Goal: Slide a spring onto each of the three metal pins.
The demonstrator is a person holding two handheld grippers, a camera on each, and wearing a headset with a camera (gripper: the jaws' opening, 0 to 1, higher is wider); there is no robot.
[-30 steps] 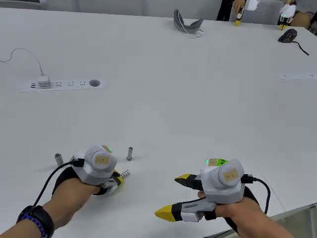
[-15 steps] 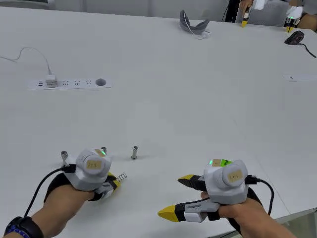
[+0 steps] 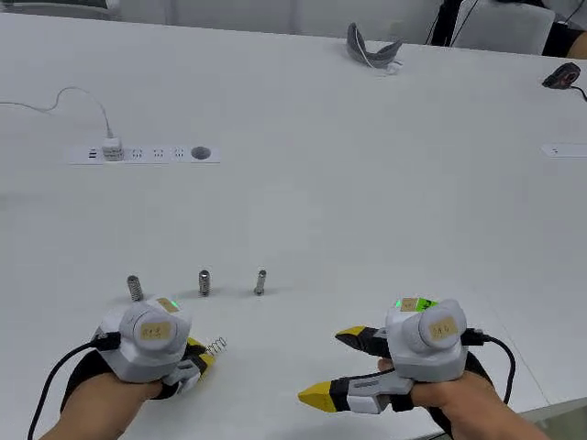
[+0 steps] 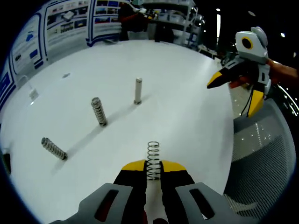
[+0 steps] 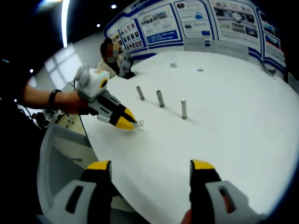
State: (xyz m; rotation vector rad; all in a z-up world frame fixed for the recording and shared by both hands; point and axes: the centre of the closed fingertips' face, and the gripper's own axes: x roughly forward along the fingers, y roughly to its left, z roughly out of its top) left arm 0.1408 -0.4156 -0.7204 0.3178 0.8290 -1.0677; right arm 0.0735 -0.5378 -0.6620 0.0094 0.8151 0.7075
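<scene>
the left gripper [image 4: 152, 167], black with yellow tips, is closed tight on a small silver coil spring [image 4: 153, 158]. it pinches the spring's lower coils, and the rest sticks out past the tips toward 12 o'clock in the left gripper view. in the head view this gripper sits low over the white counter [image 3: 367, 202] at about 7 o'clock, with the spring poking out toward 2 o'clock.

three short pins stand upright in a row on the counter, just beyond the left gripper. the outer spring-wrapped metal pin [image 3: 135, 288] is at the row's 9 o'clock end, and the middle spring-wrapped metal pin [image 3: 204, 282] stands beside it. the bare grey metal pin [image 3: 260, 281] closes the row at the 3 o'clock end. from the held spring the bare pin lies at about 1 o'clock, near it but not touching.

the right gripper [image 3: 335, 367] is at about 5 o'clock in the head view. its yellow-tipped jaws are spread wide with nothing between them, the tips point toward 9 o'clock, and it is well apart from the pins.

farther back, a white power strip [image 3: 147, 154] lies at 10 o'clock with a white plug [image 3: 112, 147] in it. a curved grey object [image 3: 371, 46] rests near the far edge at 12 o'clock.
</scene>
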